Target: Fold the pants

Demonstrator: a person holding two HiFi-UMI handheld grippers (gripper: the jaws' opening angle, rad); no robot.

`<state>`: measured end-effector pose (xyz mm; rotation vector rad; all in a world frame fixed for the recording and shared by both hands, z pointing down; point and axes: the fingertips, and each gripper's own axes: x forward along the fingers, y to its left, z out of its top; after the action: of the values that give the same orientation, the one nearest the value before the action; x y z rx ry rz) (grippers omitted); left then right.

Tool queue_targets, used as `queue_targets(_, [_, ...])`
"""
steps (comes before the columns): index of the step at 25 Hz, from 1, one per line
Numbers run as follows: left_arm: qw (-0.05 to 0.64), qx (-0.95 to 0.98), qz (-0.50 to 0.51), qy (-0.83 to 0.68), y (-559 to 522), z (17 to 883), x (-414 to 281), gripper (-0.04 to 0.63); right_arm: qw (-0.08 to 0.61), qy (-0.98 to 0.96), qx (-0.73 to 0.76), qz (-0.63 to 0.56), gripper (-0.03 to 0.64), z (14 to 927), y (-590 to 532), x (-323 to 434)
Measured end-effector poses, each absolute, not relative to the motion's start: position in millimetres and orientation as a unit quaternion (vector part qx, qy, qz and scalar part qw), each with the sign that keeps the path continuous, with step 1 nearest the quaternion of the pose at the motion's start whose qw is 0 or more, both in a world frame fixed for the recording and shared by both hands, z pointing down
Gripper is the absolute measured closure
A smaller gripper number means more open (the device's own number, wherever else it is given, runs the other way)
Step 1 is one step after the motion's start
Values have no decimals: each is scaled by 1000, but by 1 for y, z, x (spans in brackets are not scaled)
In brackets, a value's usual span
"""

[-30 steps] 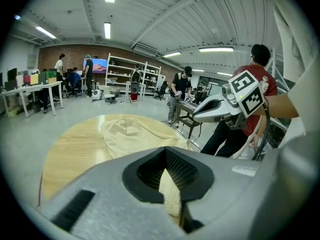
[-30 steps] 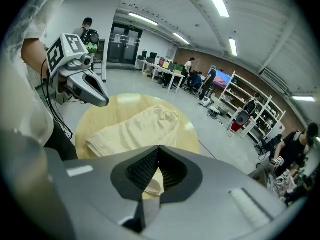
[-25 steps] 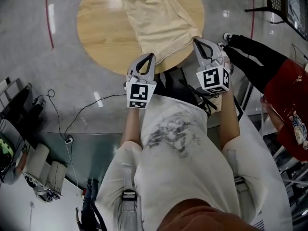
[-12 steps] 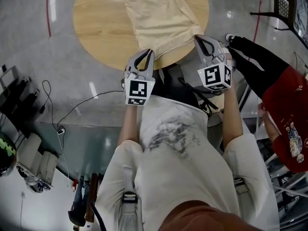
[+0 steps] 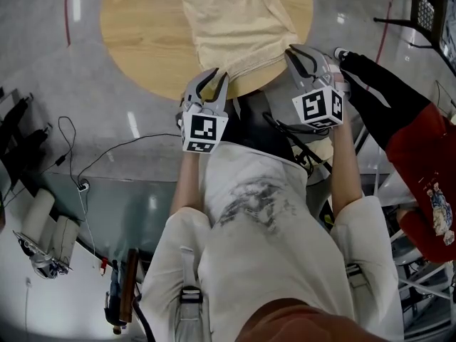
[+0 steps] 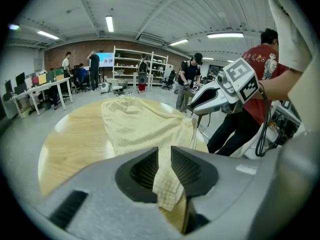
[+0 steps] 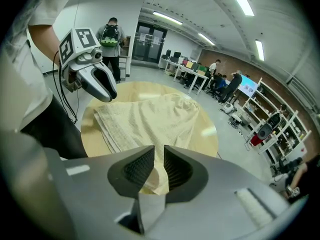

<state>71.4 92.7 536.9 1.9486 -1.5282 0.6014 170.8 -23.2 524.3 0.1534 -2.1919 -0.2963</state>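
as the head view looked steeply down, the cream pants [image 5: 239, 27] lay on a round wooden table [image 5: 142, 41], their near edge at the table's rim. the left gripper [image 5: 212, 77] sat at that edge's left corner and the right gripper [image 5: 303, 54] at its right corner. each carried a cube [image 5: 200, 132] with black-and-white square markers that bore no letters. a person in a red shirt [image 5: 427, 169] stood at the right; the shirt's print was too small to read.

in the left gripper view, the left gripper's [image 6: 164, 156] jaws had just been opening and stood a little apart, released, with a corner of the pants [image 6: 140, 126] hanging in the gap. the rest of the cloth spread away over the table [image 6: 70, 144]. the right gripper [image 6: 196, 105] showed at the right, above the table's edge. pale letters ran across the red shirt [image 6: 262, 64], but they could not be made out.

in the right gripper view, the right gripper's [image 7: 159, 156] jaws had also just been opening and stood slightly apart, let go, with the edge of the pants [image 7: 150, 116] showing in the gap. the left gripper [image 7: 106, 91] hung over the other corner.
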Motion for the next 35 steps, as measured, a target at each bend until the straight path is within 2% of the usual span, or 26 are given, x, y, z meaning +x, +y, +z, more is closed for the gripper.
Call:
queue_targets(26, [312,726,273,-549,113,599,90,324,477,-868,-40,-129,362,595,-20,186])
queue_targets(35, [317,718,292,-547,119,612,79,321,473,-873,-49,-105,368,604,-19,184])
